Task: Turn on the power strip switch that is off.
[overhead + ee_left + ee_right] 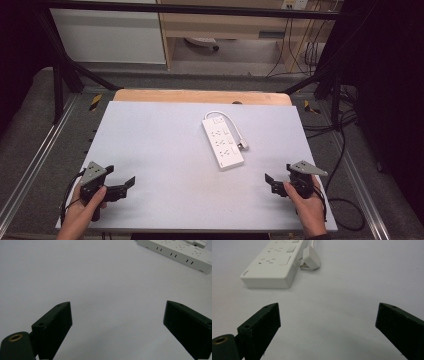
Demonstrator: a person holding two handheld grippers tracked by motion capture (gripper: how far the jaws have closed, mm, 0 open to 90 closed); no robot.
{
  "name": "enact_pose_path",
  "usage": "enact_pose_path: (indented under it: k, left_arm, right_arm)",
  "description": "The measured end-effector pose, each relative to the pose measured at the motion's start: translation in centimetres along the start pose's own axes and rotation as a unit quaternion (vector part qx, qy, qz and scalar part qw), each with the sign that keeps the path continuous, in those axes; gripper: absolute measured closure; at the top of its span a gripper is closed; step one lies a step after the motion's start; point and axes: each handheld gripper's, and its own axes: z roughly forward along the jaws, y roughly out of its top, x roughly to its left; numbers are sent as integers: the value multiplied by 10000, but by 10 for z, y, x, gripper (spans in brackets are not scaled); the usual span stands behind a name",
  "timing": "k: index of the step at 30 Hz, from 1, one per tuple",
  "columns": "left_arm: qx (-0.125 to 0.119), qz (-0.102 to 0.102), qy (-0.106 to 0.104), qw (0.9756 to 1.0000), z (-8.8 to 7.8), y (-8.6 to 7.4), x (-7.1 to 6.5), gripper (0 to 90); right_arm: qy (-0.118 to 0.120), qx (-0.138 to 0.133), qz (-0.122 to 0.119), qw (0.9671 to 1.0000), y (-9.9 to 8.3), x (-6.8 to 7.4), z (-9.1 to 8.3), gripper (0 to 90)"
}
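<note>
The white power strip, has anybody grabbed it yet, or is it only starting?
Only starting. Done: nothing that shows; the power strip lies flat on the table, its plug loose beside it, not pushed into a socket. In hand: nothing; the left gripper and right gripper are both open and empty, near the table's front edge. Left: reaching in and handling the strip or plug.
</note>
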Motion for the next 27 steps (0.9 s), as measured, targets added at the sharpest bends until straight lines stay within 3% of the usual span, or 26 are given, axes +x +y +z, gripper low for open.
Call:
enact_pose_path:
  k: [7, 16, 27]
  left_arm:
    - [-29, -17, 6, 10000, 0, 1, 0, 86]
    - [-22, -14, 7, 10000, 0, 1, 0, 86]
    - [29, -70, 22, 10000, 1, 0, 0, 85]
  right_arm:
    - [-40, 149, 70, 9999, -2, -2, 0, 62]
    - [-77, 57, 117, 9999, 0, -3, -2, 62]
    - [167, -14, 102, 9998, 6, 3, -3, 45]
